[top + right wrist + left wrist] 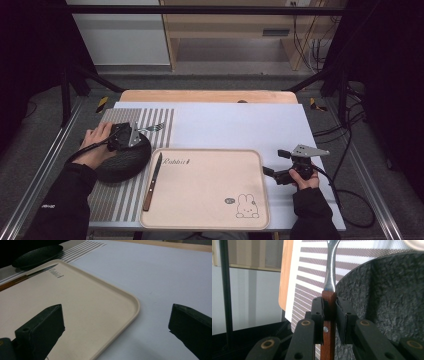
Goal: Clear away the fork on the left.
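Now, high view: the left gripper (131, 134) sits at centre left of the frame, over the black plate (122, 162), clamped on a fork (152, 127) whose tines point right across the striped mat (112, 197). Lower centre, a beige tray (210, 187) carries a knife (152, 180) along its left edge. The right gripper (274, 162) hovers at lower right, jaws spread wide, nothing in them.

Left gripper view: the pads squeeze the fork's brown wooden handle (329, 315) at bottom centre, the steel neck rising to the top edge; the plate (387, 297) fills the right.

Right gripper view: both jaws stand well apart at the bottom corners, above the tray's corner (130, 300); the knife (27, 277) lies upper left.
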{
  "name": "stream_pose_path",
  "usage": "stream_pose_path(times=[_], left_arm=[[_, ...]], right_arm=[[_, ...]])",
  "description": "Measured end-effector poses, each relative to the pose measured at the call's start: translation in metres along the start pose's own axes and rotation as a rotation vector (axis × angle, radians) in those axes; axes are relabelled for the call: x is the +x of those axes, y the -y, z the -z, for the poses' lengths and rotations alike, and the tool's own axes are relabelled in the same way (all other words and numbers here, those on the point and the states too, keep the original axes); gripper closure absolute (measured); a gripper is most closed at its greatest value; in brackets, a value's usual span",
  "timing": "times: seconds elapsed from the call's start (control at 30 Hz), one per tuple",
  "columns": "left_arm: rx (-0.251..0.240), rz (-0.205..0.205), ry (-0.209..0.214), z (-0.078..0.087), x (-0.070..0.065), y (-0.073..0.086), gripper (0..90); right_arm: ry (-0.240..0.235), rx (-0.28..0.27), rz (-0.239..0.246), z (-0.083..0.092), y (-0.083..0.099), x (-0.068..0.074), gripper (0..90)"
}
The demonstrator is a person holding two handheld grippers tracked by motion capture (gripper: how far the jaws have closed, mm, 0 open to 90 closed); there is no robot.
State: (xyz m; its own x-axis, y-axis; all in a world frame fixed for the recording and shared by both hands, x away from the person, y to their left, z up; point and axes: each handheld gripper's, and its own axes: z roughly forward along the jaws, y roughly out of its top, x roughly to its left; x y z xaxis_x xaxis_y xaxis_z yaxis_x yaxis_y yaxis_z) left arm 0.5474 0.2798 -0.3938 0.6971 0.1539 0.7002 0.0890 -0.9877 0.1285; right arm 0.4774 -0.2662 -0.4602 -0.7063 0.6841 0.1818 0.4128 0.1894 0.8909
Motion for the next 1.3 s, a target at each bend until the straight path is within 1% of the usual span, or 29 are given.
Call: stream_pose_path(times=[0.1, 0.13, 0.23, 0.33, 0.43, 0.57, 0.73, 0.9, 1.03, 1.1, 1.13, 1.2, 1.3], left_arm=[[-0.003, 0.004, 0.001, 0.005, -0.003, -0.005, 77.0], [-0.004, 0.013, 0.007, 0.006, -0.005, -0.006, 77.0], [-0.004, 0.014, 0.010, 0.010, -0.009, -0.011, 77.0], [-0.016, 0.033, 0.024, 0.016, -0.012, -0.015, 77.0], [-0.022, 0.048, 0.027, 0.021, -0.016, -0.020, 77.0], [-0.020, 0.050, 0.032, 0.028, -0.021, -0.027, 77.0], [-0.011, 0.074, 0.041, 0.036, -0.027, -0.036, 77.0], [-0.029, 0.089, 0.061, 0.044, -0.034, -0.043, 77.0], [-0.028, 0.106, 0.067, 0.051, -0.039, -0.047, 77.0], [-0.028, 0.113, 0.077, 0.054, -0.042, -0.048, 77.0], [-0.032, 0.112, 0.085, 0.055, -0.043, -0.049, 77.0], [-0.029, 0.116, 0.085, 0.057, -0.046, -0.050, 77.0], [-0.030, 0.137, 0.091, 0.061, -0.050, -0.051, 77.0]], right_arm=[[0.001, -0.001, 0.002, 0.000, 0.000, 0.000, 0.4], [0.000, -0.001, 0.002, 0.000, 0.000, 0.000, 0.4], [-0.001, -0.001, 0.001, 0.001, 0.000, 0.000, 0.4], [0.000, -0.003, -0.001, 0.001, 0.000, 0.000, 0.4], [0.000, -0.003, -0.001, 0.001, 0.000, 0.000, 0.4], [-0.001, -0.004, -0.001, 0.001, 0.000, 0.000, 0.4], [-0.001, -0.005, 0.000, 0.001, -0.001, 0.000, 0.4], [-0.002, -0.005, 0.000, 0.001, -0.001, 0.000, 0.4], [-0.002, -0.008, -0.002, 0.002, -0.001, 0.000, 0.4], [-0.002, -0.010, -0.002, 0.002, -0.001, 0.000, 0.4], [-0.002, -0.010, -0.001, 0.002, -0.001, 0.000, 0.4], [-0.002, -0.008, -0.001, 0.002, -0.001, 0.000, 0.4], [-0.003, -0.010, 0.000, 0.002, -0.001, 0.001, 0.4]])
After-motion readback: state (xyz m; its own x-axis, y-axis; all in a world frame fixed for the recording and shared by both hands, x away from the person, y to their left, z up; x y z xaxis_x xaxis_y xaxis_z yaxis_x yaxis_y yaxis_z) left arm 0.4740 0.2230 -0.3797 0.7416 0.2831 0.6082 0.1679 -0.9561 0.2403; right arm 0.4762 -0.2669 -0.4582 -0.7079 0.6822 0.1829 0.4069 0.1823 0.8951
